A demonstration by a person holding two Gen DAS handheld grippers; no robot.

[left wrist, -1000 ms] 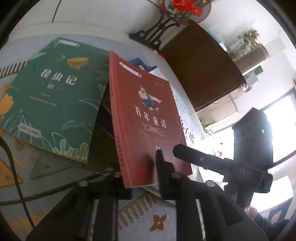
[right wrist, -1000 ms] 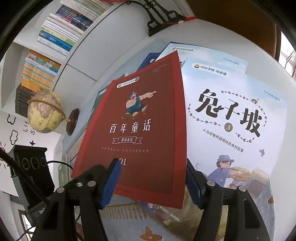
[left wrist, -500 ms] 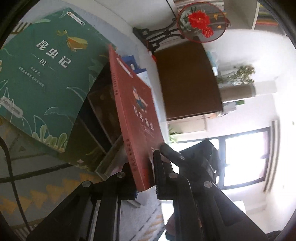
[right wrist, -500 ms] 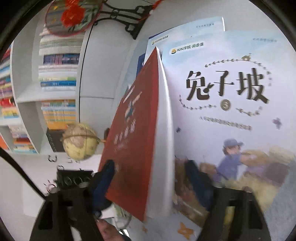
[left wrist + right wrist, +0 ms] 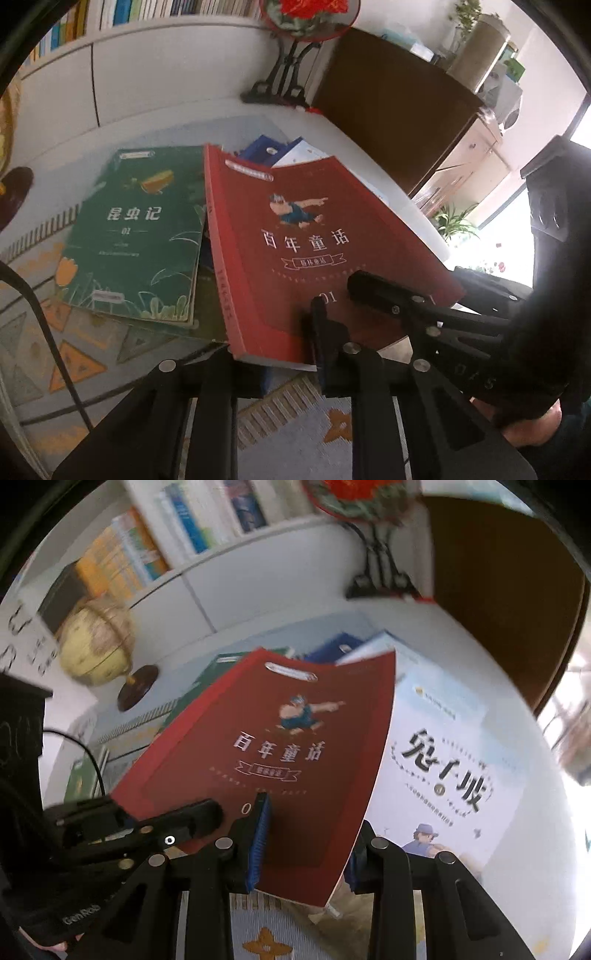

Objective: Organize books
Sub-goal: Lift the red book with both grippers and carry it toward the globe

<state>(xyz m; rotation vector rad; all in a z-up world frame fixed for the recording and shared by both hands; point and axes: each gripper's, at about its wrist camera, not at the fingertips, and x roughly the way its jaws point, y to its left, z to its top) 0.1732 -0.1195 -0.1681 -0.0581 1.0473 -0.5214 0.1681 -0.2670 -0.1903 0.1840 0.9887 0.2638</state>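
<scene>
A red book (image 5: pixel 314 236) hangs tilted above the table with its cover up. My left gripper (image 5: pixel 269 347) pinches its lower edge near the spine, one finger under it and one on the cover, while the jaws are starting to open. My right gripper (image 5: pixel 306 842) straddles the book's lower right corner (image 5: pixel 332 849) with its jaws closing. Its blue pad (image 5: pixel 258 834) lies against the cover and a gap still shows at the other finger. A green book (image 5: pixel 136 229) lies to the left, and a pale blue and white book (image 5: pixel 443 760) to the right.
A dark blue book (image 5: pixel 266 147) lies behind the red one. Along the back stand a globe (image 5: pixel 96 642), a red fan ornament on a black stand (image 5: pixel 288 74), a brown cabinet (image 5: pixel 388 110) and bookshelves (image 5: pixel 147 546). A black cable (image 5: pixel 48 332) crosses the patterned mat (image 5: pixel 74 369).
Half a second ago the red book stood nearly on edge. It has since rolled back so that its cover faces up. The right jaws have narrowed around its corner.
</scene>
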